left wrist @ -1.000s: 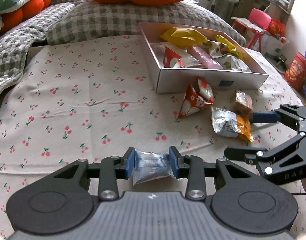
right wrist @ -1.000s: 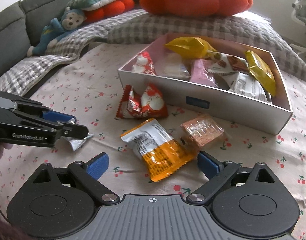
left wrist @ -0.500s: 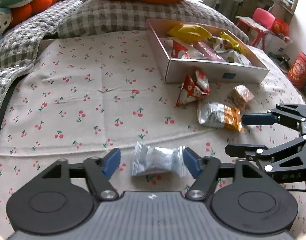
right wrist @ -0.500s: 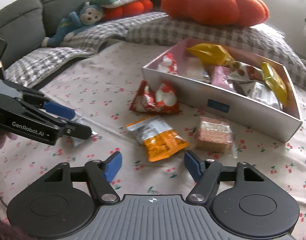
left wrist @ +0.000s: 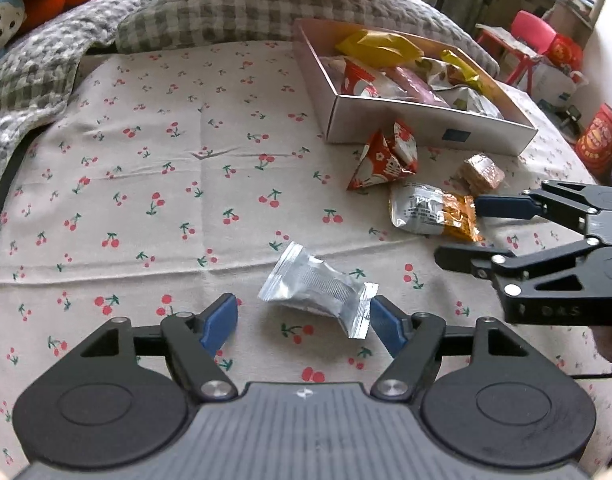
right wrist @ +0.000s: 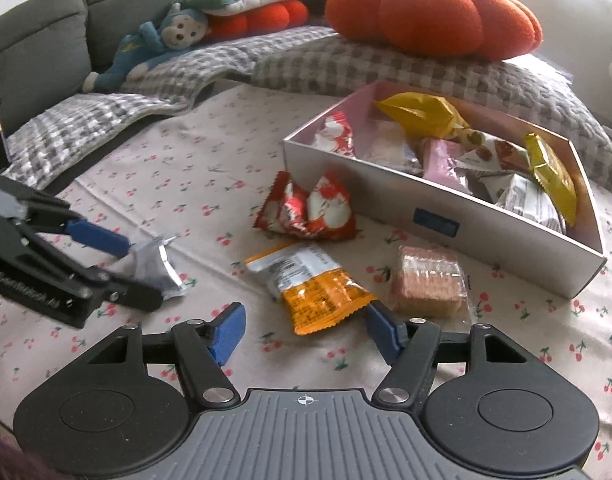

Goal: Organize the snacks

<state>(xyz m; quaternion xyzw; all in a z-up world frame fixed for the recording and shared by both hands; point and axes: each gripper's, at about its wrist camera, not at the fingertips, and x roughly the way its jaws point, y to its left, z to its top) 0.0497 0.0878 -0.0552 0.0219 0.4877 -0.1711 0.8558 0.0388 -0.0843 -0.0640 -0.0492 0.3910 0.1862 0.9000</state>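
left tongs (left wrist: pixel 301 320) released, jaws just opened, silver packet (left wrist: pixel 318 286) lying loose between them on cherry-print cloth (left wrist: pixel 145 168); right tongs (right wrist: pixel 301 326) half-closed, unclenched, around orange packet (right wrist: pixel 312 286).

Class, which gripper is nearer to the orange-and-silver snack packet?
Right. The right gripper straddles the orange-and-silver snack packet's near end; the left gripper sits farther off, around the silver packet.

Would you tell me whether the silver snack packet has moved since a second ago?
Yes. The silver snack packet was clamped in the left gripper; its jaws have just opened, and the packet now lies loose and tilted on the cherry-print cloth.
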